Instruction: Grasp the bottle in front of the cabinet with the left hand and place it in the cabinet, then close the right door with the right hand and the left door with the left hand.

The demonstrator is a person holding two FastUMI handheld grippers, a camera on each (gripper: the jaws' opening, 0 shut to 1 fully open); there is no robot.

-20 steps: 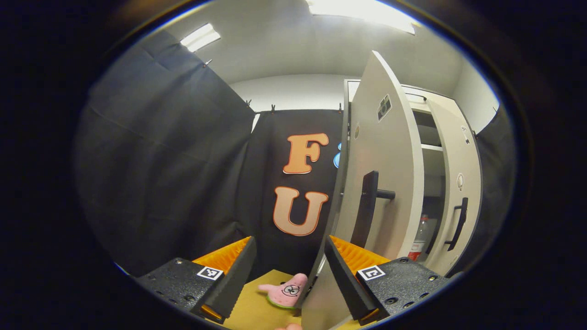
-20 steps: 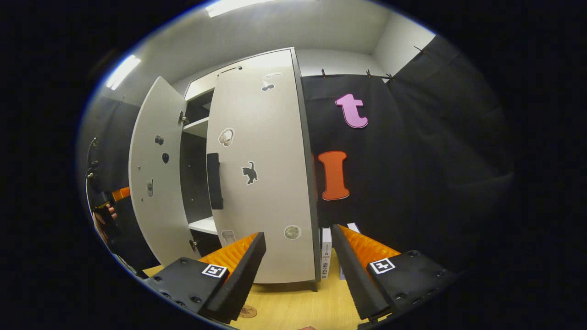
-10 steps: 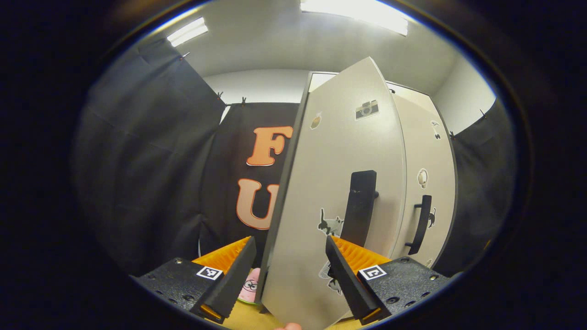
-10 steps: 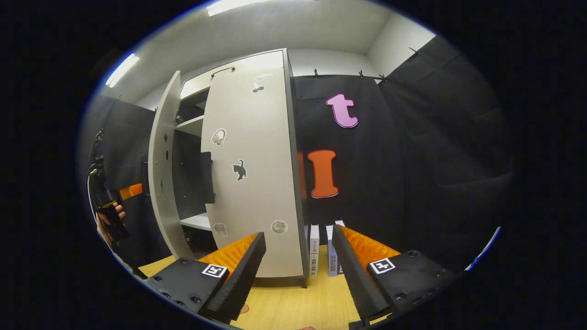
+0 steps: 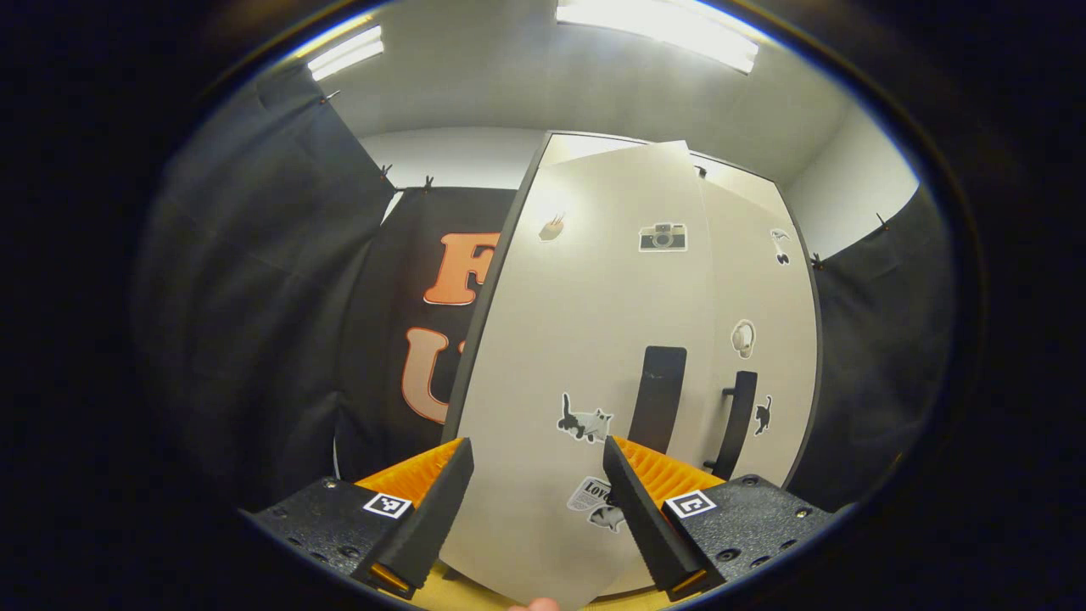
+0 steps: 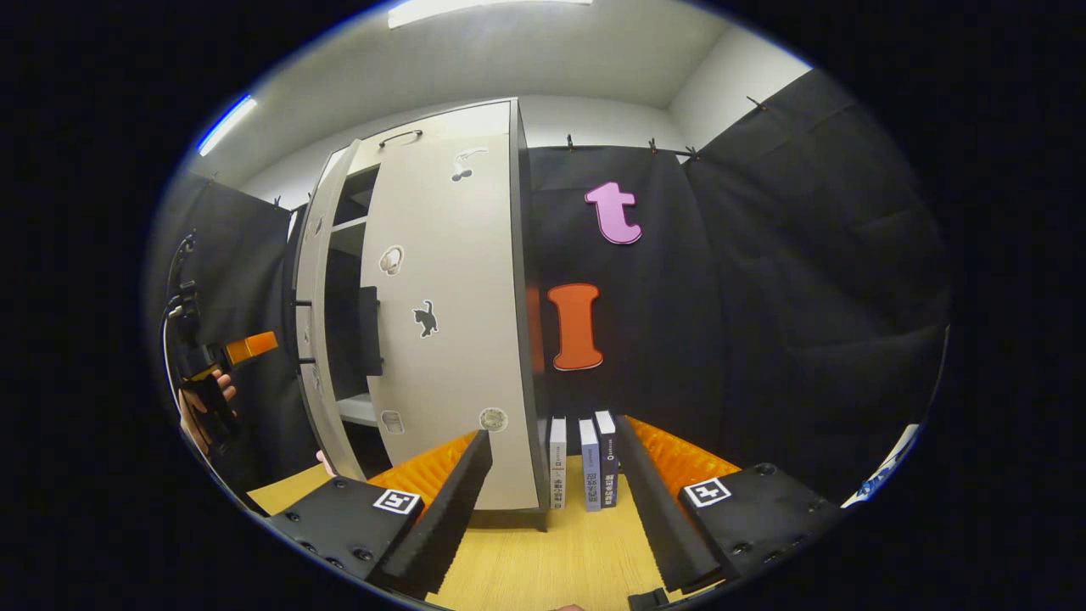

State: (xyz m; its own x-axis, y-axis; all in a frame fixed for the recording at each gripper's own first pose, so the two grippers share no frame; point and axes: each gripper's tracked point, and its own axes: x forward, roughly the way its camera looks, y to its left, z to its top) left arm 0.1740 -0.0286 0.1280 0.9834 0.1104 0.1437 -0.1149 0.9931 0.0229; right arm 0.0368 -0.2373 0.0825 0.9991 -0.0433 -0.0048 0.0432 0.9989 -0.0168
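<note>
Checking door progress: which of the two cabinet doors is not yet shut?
The left door, with the camera sticker: it stands ajar, a gap showing shelves inside. The right door, with the headphone sticker, sits flush.

Right tongs (image 6: 547, 501) gape over the table (image 6: 551, 564); cabinet (image 6: 424, 314) right door (image 6: 450, 339) shut; left door (image 6: 318, 322) ajar.

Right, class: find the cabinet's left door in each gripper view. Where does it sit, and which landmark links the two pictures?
Left gripper view: the left door is in the centre, seen face-on.
Right gripper view: the left door is a narrow, edge-on strip left of centre, ajar beside the right door.
Shared landmark: the black cat sticker on the right door.
</note>
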